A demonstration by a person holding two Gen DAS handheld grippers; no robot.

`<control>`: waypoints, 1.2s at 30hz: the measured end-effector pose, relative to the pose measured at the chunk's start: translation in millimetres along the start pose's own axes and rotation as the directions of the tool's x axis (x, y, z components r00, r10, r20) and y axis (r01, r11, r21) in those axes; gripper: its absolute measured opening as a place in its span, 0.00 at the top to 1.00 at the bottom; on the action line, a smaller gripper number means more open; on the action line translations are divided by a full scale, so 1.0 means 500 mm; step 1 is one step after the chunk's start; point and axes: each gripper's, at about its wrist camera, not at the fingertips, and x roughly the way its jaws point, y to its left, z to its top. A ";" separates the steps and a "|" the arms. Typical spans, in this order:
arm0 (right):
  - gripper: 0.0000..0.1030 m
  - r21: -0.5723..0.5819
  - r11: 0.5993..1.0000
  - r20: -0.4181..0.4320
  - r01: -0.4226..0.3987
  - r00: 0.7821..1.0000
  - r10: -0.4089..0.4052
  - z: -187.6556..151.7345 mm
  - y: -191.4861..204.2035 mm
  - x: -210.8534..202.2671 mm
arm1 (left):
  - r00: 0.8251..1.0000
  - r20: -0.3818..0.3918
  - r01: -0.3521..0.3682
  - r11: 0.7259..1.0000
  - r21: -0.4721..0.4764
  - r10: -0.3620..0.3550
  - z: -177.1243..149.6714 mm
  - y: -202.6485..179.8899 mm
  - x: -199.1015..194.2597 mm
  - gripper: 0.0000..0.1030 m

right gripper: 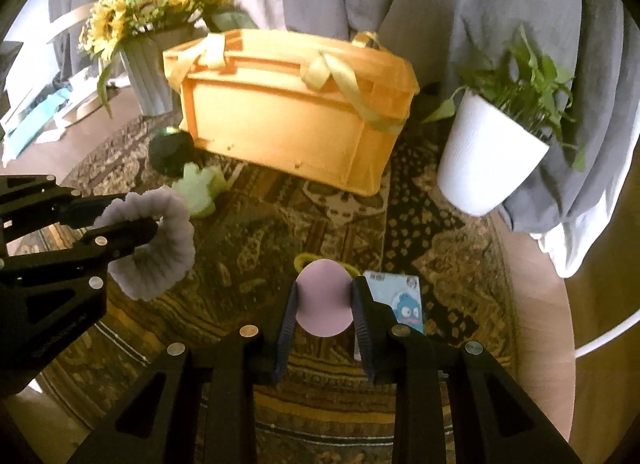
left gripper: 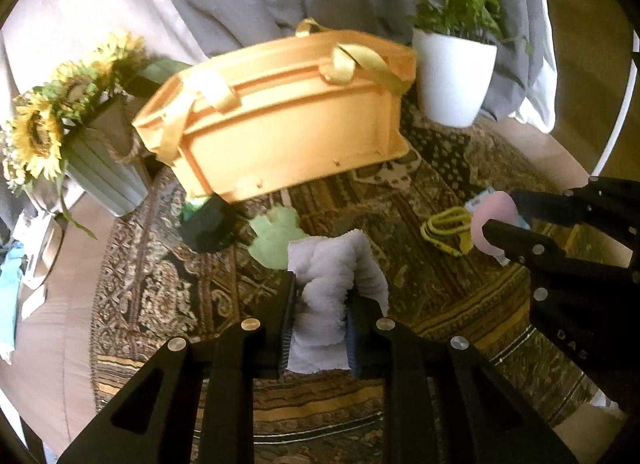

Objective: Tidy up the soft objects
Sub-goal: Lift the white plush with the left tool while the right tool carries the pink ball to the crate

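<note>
The left gripper [left gripper: 320, 296] is seen clenched on a fluffy white cloth [left gripper: 336, 264], which is pinched between both pads and held above the patterned rug [left gripper: 168, 296]; in the right wrist view the same cloth [right gripper: 168, 240] is seen curled around the left gripper's fingers; the right gripper [right gripper: 324, 304] is closed around a pink soft ball [right gripper: 324, 296], gripped on both sides, also held over the rug; an orange storage bin [left gripper: 280, 124] with yellow ribbon handles [left gripper: 356, 60] is placed at the far side of the rug; a pale green soft item [left gripper: 276, 236] and a dark round object [left gripper: 204, 228] are lying just in front of the bin; a yellow cord [left gripper: 448, 228] is lying on the rug beside the ball; a blue card [right gripper: 404, 296] printed with a cartoon face is noted under the right gripper, its text too small to be read; the letters "DAS" [left gripper: 572, 344] are made out on the right gripper's body; a sunflower vase [left gripper: 104, 168] and a white plant pot [left gripper: 452, 80] are flanking the bin
</note>
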 end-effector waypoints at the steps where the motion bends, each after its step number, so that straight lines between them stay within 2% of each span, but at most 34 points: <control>1: 0.72 0.000 1.000 0.011 0.002 1.000 -0.002 0.004 0.001 -0.005 | 1.000 0.012 -0.006 1.000 -0.005 0.006 0.002 0.004 -0.006 0.78; 14: 0.72 -0.011 1.000 0.114 0.010 0.993 -0.008 0.036 0.013 -0.051 | 0.991 0.120 -0.052 0.998 -0.039 0.056 0.022 0.027 -0.058 0.78; 21: 0.72 -0.011 1.000 0.175 0.010 0.984 -0.007 0.063 0.013 -0.072 | 0.979 0.183 -0.074 0.995 -0.063 0.084 0.044 0.044 -0.084 0.78; 29: 0.72 0.007 1.000 0.266 0.023 0.964 -0.024 0.110 0.002 -0.098 | 0.956 0.264 -0.101 0.990 -0.099 0.124 0.086 0.069 -0.110 0.78; 36: 0.72 0.015 0.999 0.363 0.039 0.931 -0.041 0.163 -0.004 -0.121 | 0.928 0.339 -0.118 0.984 -0.137 0.158 0.129 0.095 -0.132 0.78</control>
